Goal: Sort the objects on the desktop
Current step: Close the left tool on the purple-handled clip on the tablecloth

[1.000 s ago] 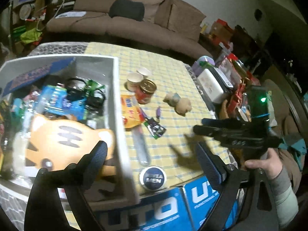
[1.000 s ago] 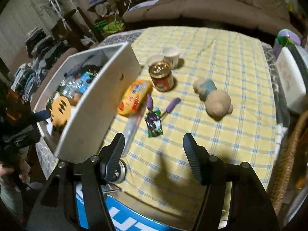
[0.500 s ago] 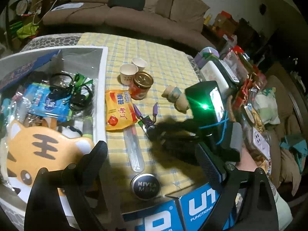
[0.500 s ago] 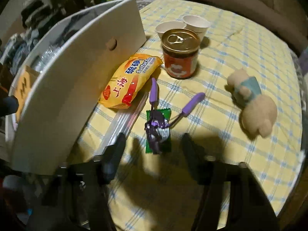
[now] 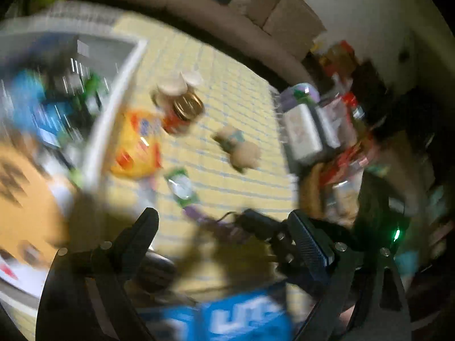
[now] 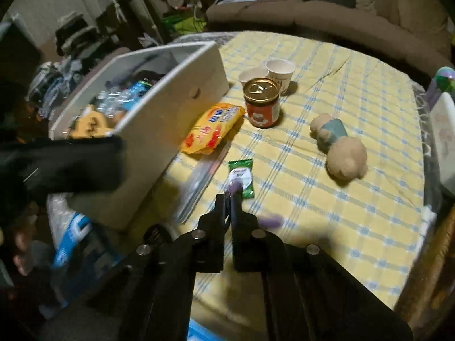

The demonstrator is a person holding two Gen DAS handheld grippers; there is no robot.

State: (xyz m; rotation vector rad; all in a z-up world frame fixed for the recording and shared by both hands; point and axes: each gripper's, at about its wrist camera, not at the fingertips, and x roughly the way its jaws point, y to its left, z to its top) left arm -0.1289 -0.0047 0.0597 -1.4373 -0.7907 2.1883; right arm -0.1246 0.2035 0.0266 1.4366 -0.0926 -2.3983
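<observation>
The right hand-held gripper [image 6: 229,199] has its jaws pressed nearly together on a small purple-handled tool [image 6: 234,186], pinched at one end while the purple handles stick out to the sides — one blurs away at right. That thin, off-centre hold is my main worry: the tool could swivel or slip free on the way to the white bin [image 6: 159,125].

The left hand-held gripper [image 5: 224,227] stands wide open with nothing between its fingers; its view is badly smeared, so it could clip the bin wall or the other gripper close by.

Just beyond the pinch lies a green sachet [image 6: 241,174], touching or nearly under the tool — it may get dragged along. Farther out on the counter [image 6: 369,108] sit a yellow snack packet [image 6: 212,132], a red can [image 6: 261,102], two paper cups [image 6: 280,71] and a plush toy [image 6: 341,145], all waiting to be sorted.
</observation>
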